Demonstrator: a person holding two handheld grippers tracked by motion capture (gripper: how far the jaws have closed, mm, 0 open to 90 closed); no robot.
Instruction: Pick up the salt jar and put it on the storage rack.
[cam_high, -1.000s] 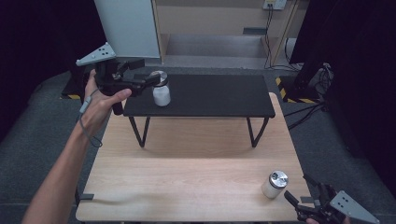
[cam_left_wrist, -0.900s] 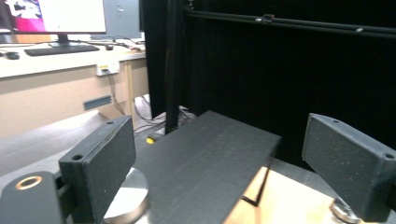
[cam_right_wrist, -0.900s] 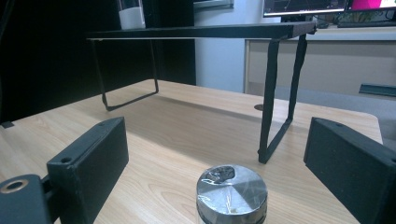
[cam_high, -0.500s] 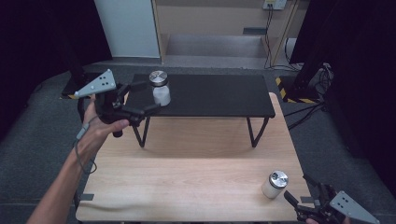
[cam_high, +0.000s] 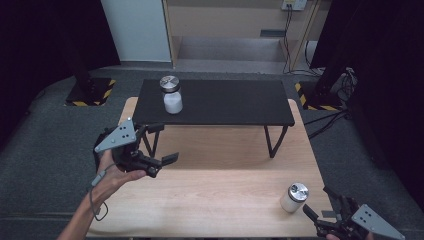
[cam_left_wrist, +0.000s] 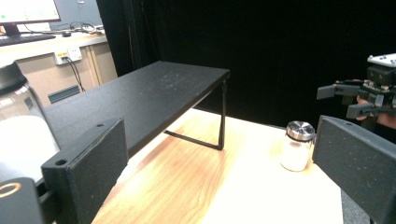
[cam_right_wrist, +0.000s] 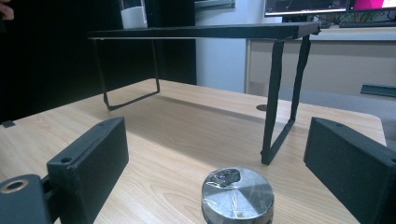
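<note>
At my right hand: my right gripper (cam_high: 320, 202) hovers low at the near right corner of the wooden table (cam_high: 210, 200), jaws spread apart and gripping nothing.
Nearest jar: a small white jar with a shiny metal lid (cam_right_wrist: 237, 189) stands upright on the wood just ahead of those jaws, centred between them but not touched by either.
Direction of reach: straight forward and slightly down; the jar's long axis is vertical, so my jaws would close on its sides.
My left gripper (cam_high: 162, 145): released and empty, its jaws have just been opening with nothing between them, held off the table's left edge.
Second jar (cam_high: 172, 94): upright on the black raised shelf (cam_high: 225, 102), at its left end, well apart from both grippers.
Nearer hand: my right, by far.
</note>
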